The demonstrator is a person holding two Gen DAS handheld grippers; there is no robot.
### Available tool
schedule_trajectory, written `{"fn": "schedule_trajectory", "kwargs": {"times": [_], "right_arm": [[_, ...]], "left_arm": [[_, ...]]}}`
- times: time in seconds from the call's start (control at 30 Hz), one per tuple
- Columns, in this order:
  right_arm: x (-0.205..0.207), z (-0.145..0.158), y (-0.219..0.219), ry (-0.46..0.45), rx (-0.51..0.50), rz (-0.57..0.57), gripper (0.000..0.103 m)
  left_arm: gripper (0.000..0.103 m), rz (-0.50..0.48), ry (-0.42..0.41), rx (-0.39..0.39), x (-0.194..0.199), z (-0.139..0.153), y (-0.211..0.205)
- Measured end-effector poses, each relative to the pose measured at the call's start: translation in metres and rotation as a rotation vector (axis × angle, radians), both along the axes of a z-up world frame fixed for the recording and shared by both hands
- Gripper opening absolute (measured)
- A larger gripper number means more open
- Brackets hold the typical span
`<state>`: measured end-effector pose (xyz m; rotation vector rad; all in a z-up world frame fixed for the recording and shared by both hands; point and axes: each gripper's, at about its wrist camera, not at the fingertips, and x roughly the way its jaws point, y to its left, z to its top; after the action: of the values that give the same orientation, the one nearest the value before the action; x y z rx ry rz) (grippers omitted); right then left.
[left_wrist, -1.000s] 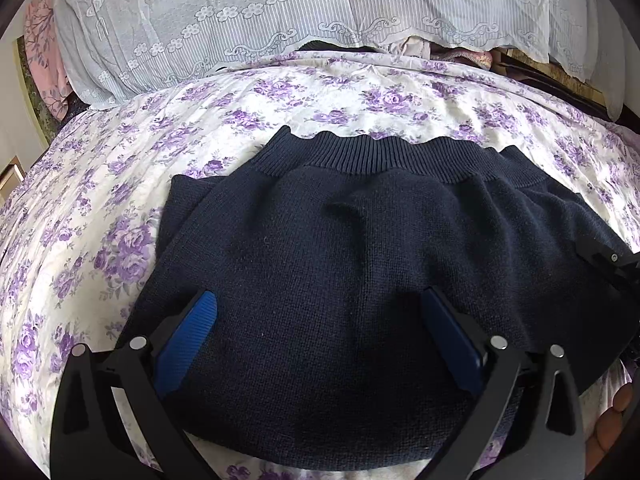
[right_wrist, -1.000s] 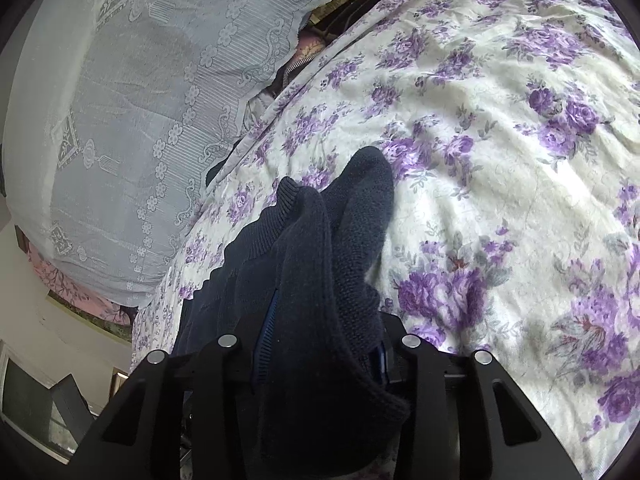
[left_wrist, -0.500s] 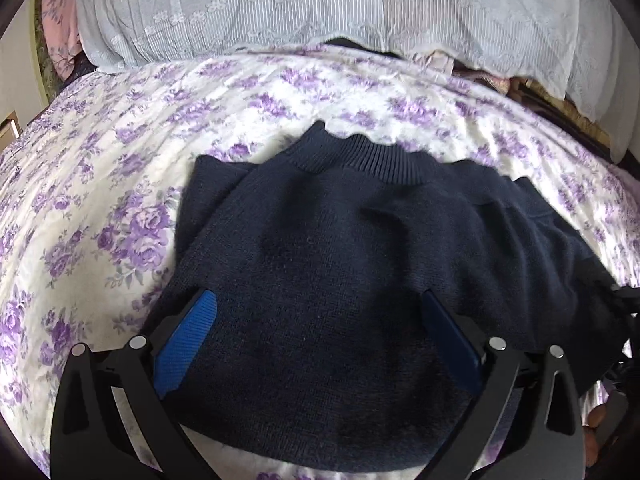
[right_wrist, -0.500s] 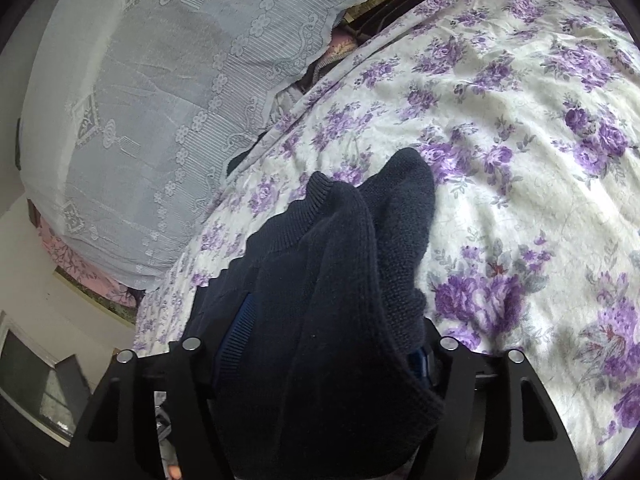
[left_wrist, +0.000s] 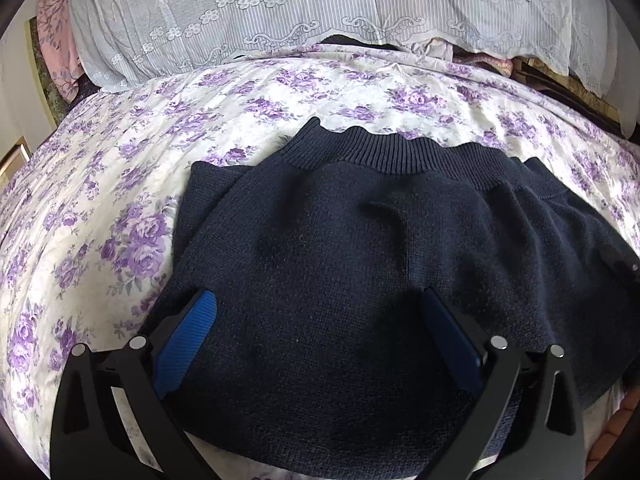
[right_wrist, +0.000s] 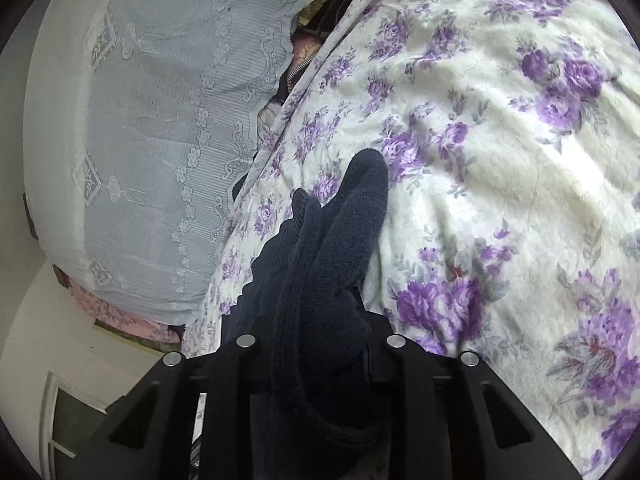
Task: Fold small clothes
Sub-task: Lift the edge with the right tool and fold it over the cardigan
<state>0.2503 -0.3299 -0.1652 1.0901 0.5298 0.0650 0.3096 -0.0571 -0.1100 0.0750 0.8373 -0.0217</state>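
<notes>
The navy knit garment (left_wrist: 360, 264) lies spread on the flowered bedspread (left_wrist: 120, 200), its ribbed band (left_wrist: 400, 156) turned toward the far edge of the bed and its near hem at the near edge. It looks thick, soft and limp, light enough for one gripper, with a fuzzy grain that should not slip; it will sag and bunch wherever it is unsupported, so it is best taken at an edge or corner, through both layers.

The left gripper (left_wrist: 316, 336) hovers over the near part of the knit with its blue pads (left_wrist: 188, 340) spread wide, grasping nothing. The right gripper (right_wrist: 316, 344) is clamped on a bunched edge of the same garment (right_wrist: 332, 264), which rises between its jaws; from the left view this seems to be the garment's right side, though the fisheye rim makes that hard to confirm.

The bedspread is soft and rumpled, so folds will not press crisp. Along the far edge of the bed stands a heap draped in white lace cloth (left_wrist: 320, 20), with pink fabric (left_wrist: 56, 28) at the left.
</notes>
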Motion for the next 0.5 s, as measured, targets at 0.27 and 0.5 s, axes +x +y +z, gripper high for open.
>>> {"fn": "schedule_trajectory", "kwargs": {"times": [0.27, 0.5], "right_arm": [[0.003, -0.001, 0.001, 0.002, 0.0, -0.017, 0.027], [0.004, 0.002, 0.005, 0.016, -0.057, -0.026, 0.027]], "left_arm": [[0.099, -0.02, 0.034, -0.146, 0.006, 0.01, 0.016], [0.099, -0.04, -0.001, 0.031, 0.013, 0.001, -0.02]]}}
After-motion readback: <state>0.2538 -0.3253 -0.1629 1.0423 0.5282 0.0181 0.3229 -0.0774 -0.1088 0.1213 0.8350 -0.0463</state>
